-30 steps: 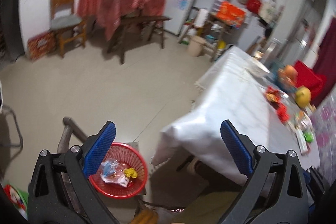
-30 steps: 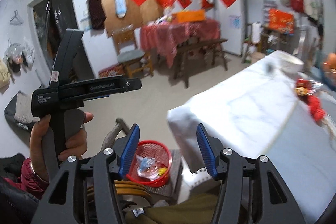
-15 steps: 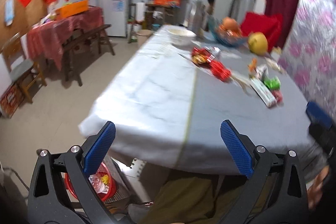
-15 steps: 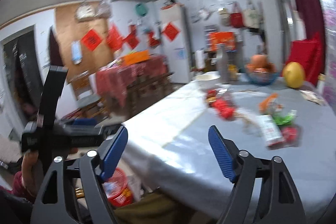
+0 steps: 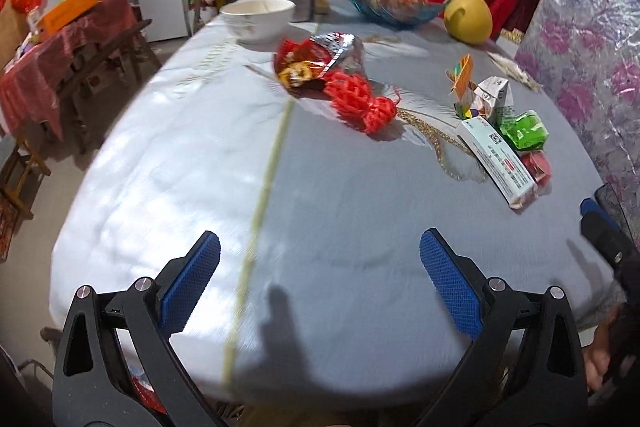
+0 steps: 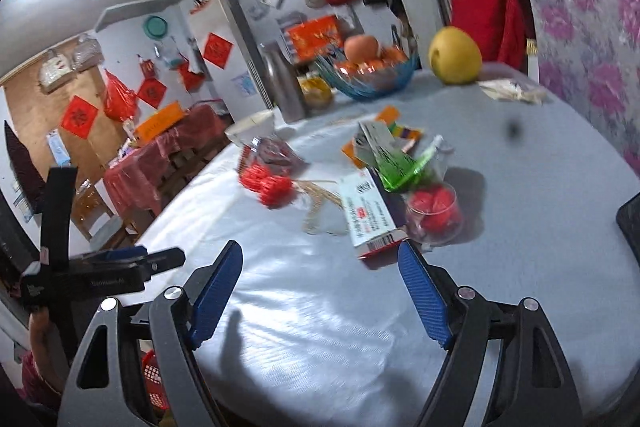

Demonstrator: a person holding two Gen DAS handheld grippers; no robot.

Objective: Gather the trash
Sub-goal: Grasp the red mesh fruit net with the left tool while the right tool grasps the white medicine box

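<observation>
Wrappers (image 5: 316,57), red netting (image 5: 360,101), long carton (image 5: 496,157), fruit bowl (image 5: 384,1) beyond

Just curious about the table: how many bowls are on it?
2: a white bowl at the far left end, and a blue glass fruit bowl further right, beside the yellow fruit.

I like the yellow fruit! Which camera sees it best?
The left wrist view: the yellow fruit is sharp and whole there, beside the blue bowl. The right wrist view also shows it whole, but blurrier.
</observation>
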